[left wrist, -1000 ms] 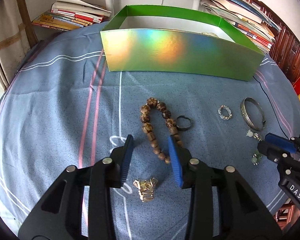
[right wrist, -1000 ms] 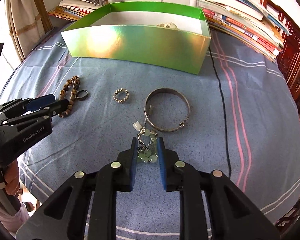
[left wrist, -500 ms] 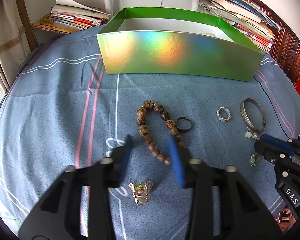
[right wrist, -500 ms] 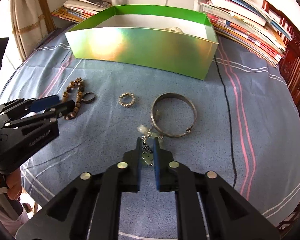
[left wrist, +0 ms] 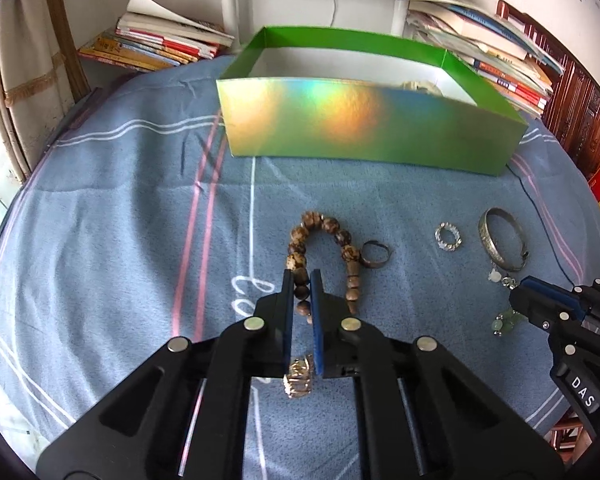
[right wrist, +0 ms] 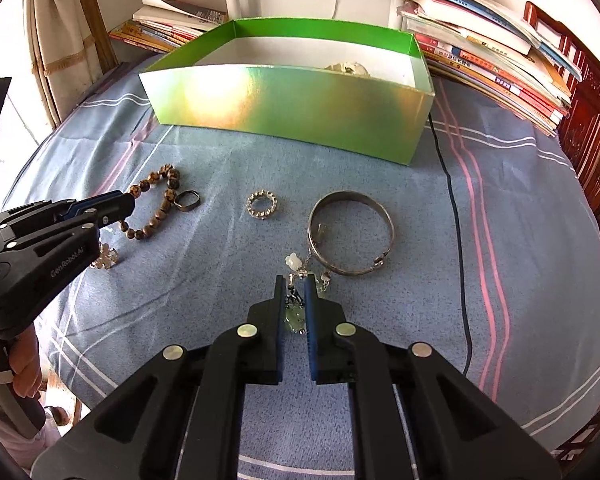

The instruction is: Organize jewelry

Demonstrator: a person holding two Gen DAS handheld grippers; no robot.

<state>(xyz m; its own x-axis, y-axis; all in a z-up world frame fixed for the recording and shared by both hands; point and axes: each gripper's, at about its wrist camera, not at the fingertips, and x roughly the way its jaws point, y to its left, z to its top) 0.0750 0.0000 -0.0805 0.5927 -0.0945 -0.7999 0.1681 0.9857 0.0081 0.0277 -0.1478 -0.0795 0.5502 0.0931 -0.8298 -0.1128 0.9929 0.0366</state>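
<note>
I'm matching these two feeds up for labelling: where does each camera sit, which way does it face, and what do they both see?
Left wrist: on the left gripper, facing forward and down at the wooden bead bracelet pinched in its jaws; the right gripper enters at right.
Right wrist: on the right gripper, looking down at the jade charm piece it grips; the left gripper and the person's hand show at left.
Shared: green box, silver bangle, both rings.

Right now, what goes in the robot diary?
left gripper: shut on bead bracelet | right gripper: shut on jade charm | green box: waiting
</note>
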